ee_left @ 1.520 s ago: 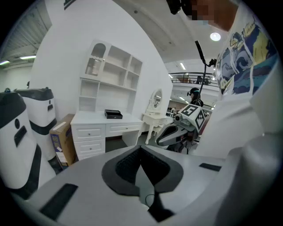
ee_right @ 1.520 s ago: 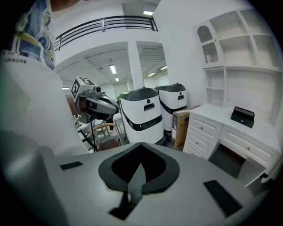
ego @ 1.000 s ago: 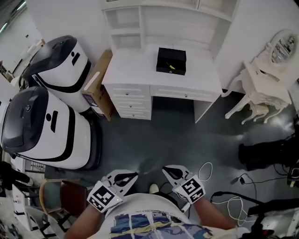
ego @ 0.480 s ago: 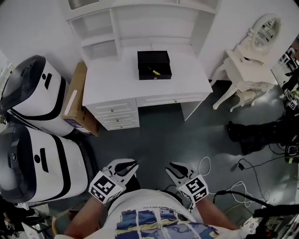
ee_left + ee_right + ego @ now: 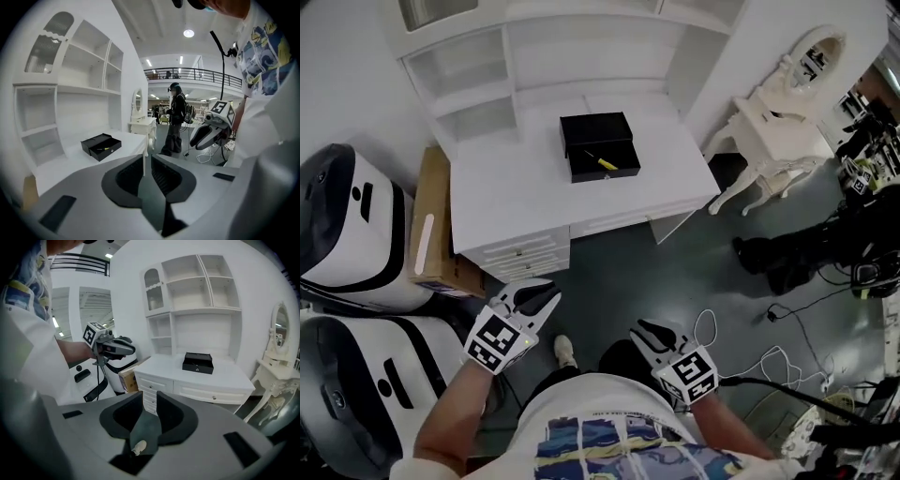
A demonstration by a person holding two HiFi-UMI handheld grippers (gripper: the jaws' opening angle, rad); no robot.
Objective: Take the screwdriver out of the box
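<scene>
Held the fingers (image 5: 125, 177) of the left gripper (image 5: 146, 158) only a narrow slit apart, with nothing between them; held those of the right gripper (image 5: 149, 403) likewise, narrow and empty. Saw the screwdriver (image 5: 601, 161), yellow-handled, lying slantwise in the pulled-out front tray of the black box (image 5: 595, 127). Found that box on the white desk (image 5: 506, 202), toward its back, below the open shelves (image 5: 469, 84). Noted a brown carton (image 5: 431, 234) standing against the desk's left side, and two white-and-black machines (image 5: 342, 234) beyond it. Noted a white dressing table (image 5: 769, 127) with an oval mirror (image 5: 811, 56) just to the desk's right. Carried both grippers low over the grey floor (image 5: 609, 272), well apart from the desk and touching nothing. Made out loose cables (image 5: 710, 336) on the floor beside the right gripper, and, in the left gripper view, a standing person (image 5: 176, 122) far off in the hall.
</scene>
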